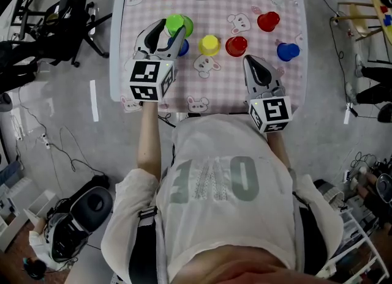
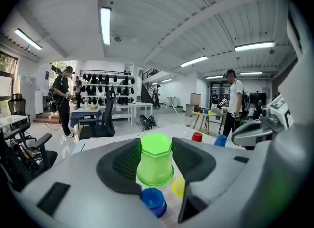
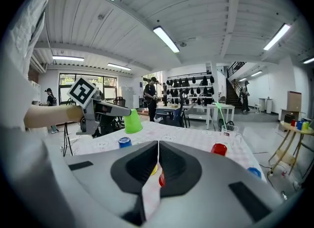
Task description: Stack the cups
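Observation:
My left gripper (image 1: 172, 32) is shut on an upside-down green cup (image 1: 178, 24), held off the table; the pads touch both sides of that green cup (image 2: 155, 158). Just below it stands a blue cup (image 2: 154, 201), with a yellow cup (image 1: 209, 44) and a red cup (image 1: 236, 46) to its right. A second red cup (image 1: 268, 21) and a second blue cup (image 1: 287, 51) sit further right. Near the table's front edge, my right gripper (image 1: 252, 62) is shut with nothing in it. From the right gripper view the green cup (image 3: 131, 122) hangs above the blue cup (image 3: 125, 142).
The cups stand on a table with a pink checked cloth (image 1: 184, 93). Office chairs (image 1: 67, 13) stand to the left of it, a wooden stool (image 1: 358, 22) to the right. Cables and gear lie on the floor around the person.

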`<state>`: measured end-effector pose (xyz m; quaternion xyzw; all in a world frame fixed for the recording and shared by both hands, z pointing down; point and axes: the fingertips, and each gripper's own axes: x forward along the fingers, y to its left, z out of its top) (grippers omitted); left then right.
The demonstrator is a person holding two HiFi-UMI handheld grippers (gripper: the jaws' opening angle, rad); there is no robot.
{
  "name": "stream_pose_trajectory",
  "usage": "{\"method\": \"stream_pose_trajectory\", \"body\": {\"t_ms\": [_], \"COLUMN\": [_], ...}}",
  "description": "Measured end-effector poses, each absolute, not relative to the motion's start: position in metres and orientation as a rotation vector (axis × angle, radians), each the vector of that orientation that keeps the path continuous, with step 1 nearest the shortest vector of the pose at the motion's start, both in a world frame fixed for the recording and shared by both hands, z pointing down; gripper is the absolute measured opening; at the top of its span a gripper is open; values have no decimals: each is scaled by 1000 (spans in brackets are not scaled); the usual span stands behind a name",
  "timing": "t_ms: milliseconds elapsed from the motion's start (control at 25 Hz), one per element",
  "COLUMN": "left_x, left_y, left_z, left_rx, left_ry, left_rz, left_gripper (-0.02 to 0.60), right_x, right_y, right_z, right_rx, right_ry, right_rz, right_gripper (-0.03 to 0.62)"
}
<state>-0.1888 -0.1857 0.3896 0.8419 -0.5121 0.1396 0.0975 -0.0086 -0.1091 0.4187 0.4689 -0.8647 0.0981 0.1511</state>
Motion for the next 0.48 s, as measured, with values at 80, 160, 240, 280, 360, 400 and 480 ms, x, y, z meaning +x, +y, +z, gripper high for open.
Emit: {"method": "stream_pose_trajectory", "body": {"t_ms": [80,160,240,280,360,400,480], "left_x": [-178,-171,-167,-166,-165,-165,-166], "left_y": [-177,-171,-165,-164,-161,-161,-160], "left_z": [396,404,411,413,416,417,419], "left_rx": [2489,2473,2463,2462,2461,2458,2454], "left_ry": [-1482,-1451,-1432,-1428,-1428,-1429,-1429], "left_rz": [425,421,428,436,448,448,439], "left_gripper": [218,218,219,218,219,219,219], "right_x": [-9,-10,-11,-11,-9,-8,-7], "right_y": [-110,-110,-110,-111,-111,-110,-110], "right_z": [418,418,418,418,418,419,420], "right_rx": [1342,1337,1334,1334,1335,1335,1335], "right_ry": [-2486,-2488,-2488,-2487,-2482,-2480,-2477], "right_rz": [281,281,282,282,284,285,286], "right_gripper": [29,29,29,29,29,29,29]}}
